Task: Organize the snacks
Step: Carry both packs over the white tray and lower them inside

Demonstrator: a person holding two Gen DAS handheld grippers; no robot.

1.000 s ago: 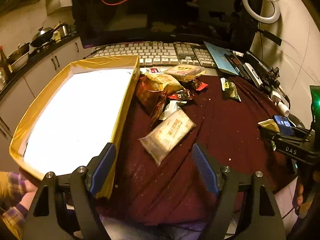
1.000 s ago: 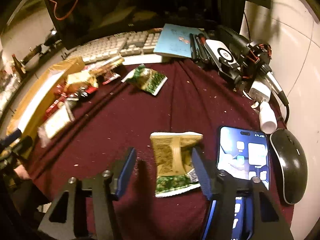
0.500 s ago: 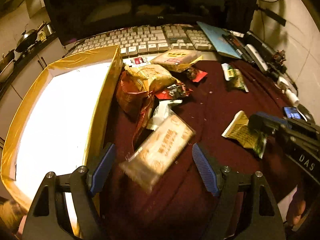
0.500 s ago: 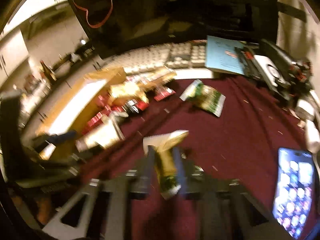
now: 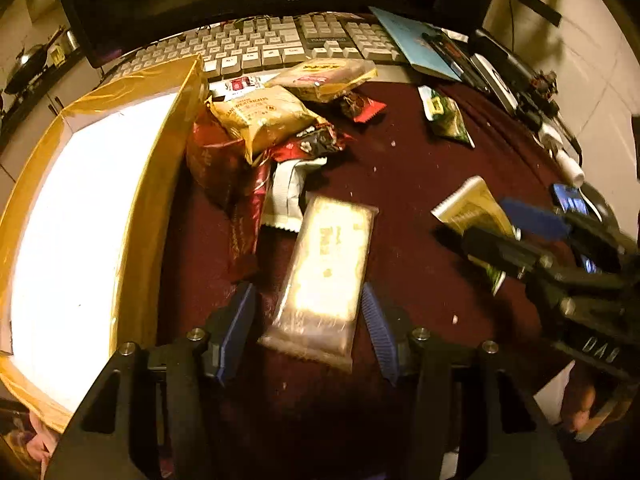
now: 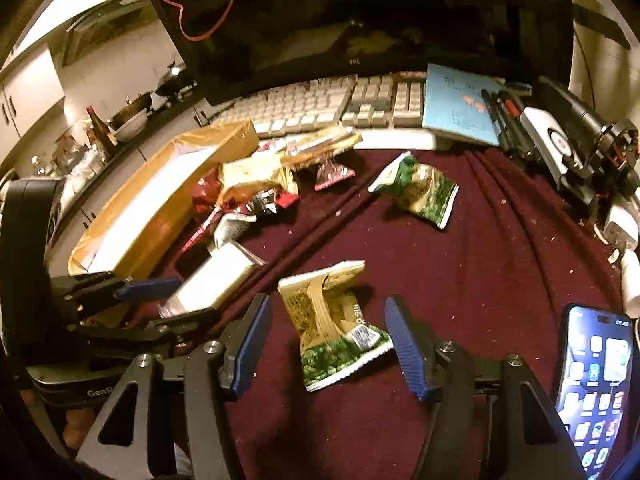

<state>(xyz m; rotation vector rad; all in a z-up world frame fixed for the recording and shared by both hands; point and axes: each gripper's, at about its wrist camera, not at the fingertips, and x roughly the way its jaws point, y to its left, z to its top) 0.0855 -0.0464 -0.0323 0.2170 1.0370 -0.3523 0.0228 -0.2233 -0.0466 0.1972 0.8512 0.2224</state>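
A pale clear-wrapped snack bar (image 5: 324,272) lies on the maroon cloth (image 5: 408,168) between the jaws of my left gripper (image 5: 307,294). The jaws are closing; the right pad is at the packet's edge and a gap shows at the left pad. My right gripper (image 6: 327,302) is opening over a crumpled green-and-gold packet (image 6: 332,320), which rests on the cloth untouched by either pad. A yellow-rimmed box (image 5: 152,200) with a white floor stands at the left. Several snack packets (image 5: 260,116) are piled beside it. Another green packet (image 6: 420,188) lies farther back.
A keyboard (image 5: 280,44) and a dark monitor (image 6: 320,20) run along the back. A blue notebook (image 6: 460,104), pens and gadgets crowd the back right. A lit phone (image 6: 596,368) lies at the right, close to my right gripper.
My left gripper moved forward over the pale snack bar and its jaws narrowed around it. My right gripper shut on the green-and-gold packet, then opened; the packet now lies crumpled between its jaws.
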